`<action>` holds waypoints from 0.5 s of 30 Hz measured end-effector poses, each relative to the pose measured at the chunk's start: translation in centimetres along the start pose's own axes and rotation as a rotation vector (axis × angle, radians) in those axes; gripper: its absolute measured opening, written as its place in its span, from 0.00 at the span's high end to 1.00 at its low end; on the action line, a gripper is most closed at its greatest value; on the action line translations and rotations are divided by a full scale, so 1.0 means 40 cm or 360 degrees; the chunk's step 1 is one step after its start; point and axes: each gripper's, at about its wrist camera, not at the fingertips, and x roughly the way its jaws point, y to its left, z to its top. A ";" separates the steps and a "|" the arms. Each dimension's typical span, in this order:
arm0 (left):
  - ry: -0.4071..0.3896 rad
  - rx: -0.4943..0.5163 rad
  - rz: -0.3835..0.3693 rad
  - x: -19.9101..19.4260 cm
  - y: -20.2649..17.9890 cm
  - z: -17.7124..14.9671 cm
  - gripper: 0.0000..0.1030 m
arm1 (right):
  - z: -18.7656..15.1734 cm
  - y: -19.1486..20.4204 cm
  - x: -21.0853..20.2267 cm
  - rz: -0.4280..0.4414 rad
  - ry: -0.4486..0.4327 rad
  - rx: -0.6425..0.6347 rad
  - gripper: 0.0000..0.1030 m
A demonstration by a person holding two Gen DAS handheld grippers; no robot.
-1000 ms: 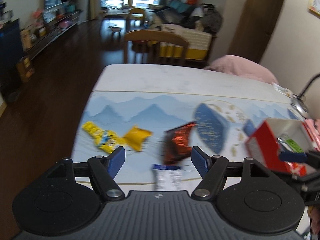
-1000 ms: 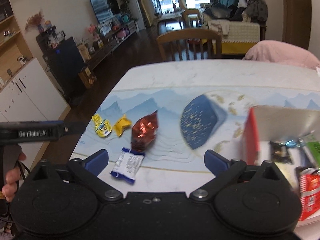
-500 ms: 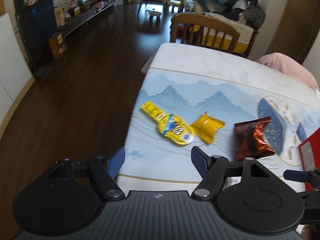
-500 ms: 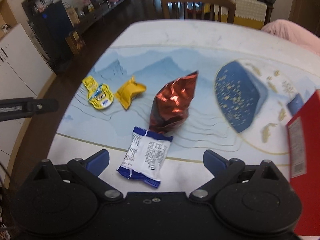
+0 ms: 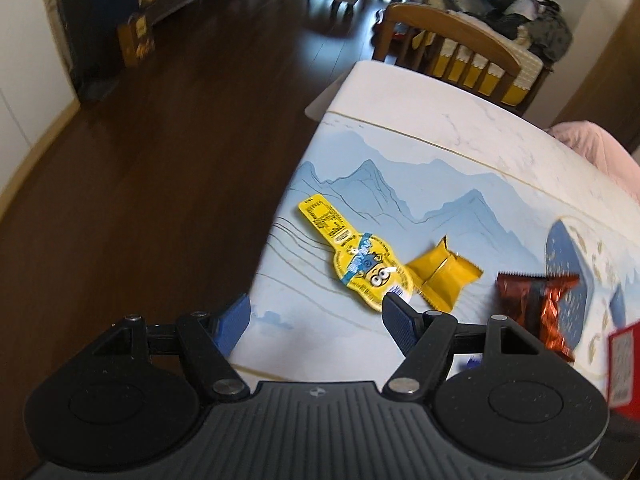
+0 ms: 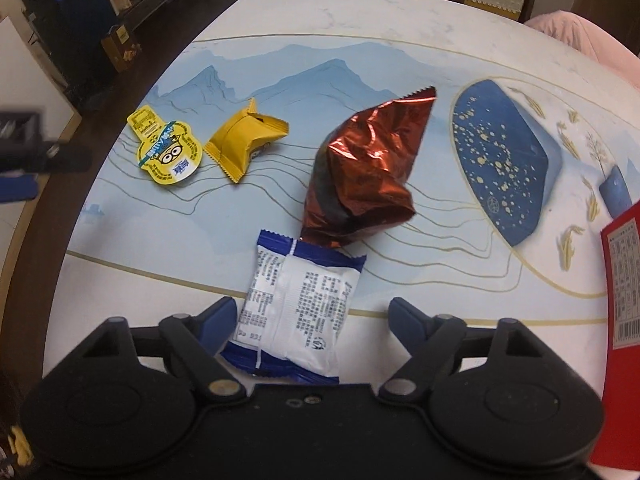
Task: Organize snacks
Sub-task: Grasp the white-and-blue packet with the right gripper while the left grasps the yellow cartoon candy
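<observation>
Fingers of the right gripper (image 6: pixel 310 318) have just been closing around the white-and-blue snack packet (image 6: pixel 298 308), which lies between them on the table (image 6: pixel 360 16); the left pad sits at its edge, the right one apart. Just beyond it lies a red foil bag (image 6: pixel 364 176), then a yellow wrapped candy (image 6: pixel 244 142) and a yellow cartoon pouch (image 6: pixel 166 150). Left gripper (image 5: pixel 316 322) fingers stand wide and empty over the table's edge, near the pouch. A red box (image 6: pixel 622 280) stands at right.

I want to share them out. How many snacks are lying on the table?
4. A yellow cartoon packet far left, a yellow wrapped sweet beside it, a red foil bag in the middle, a white and blue packet nearest. The red box may hide more.
</observation>
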 end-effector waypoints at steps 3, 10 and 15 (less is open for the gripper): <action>0.0024 -0.0062 0.0001 0.034 -0.011 0.025 0.30 | 0.000 0.001 0.007 -0.0021 0.0023 -0.0091 0.32; 0.0114 -0.0264 -0.0011 0.107 -0.032 0.077 0.30 | -0.002 -0.017 -0.005 -0.0019 -0.0007 -0.0187 0.49; 0.0146 -0.0364 0.0044 0.154 -0.068 0.095 0.30 | -0.009 -0.039 -0.012 0.0007 -0.0024 -0.0192 0.53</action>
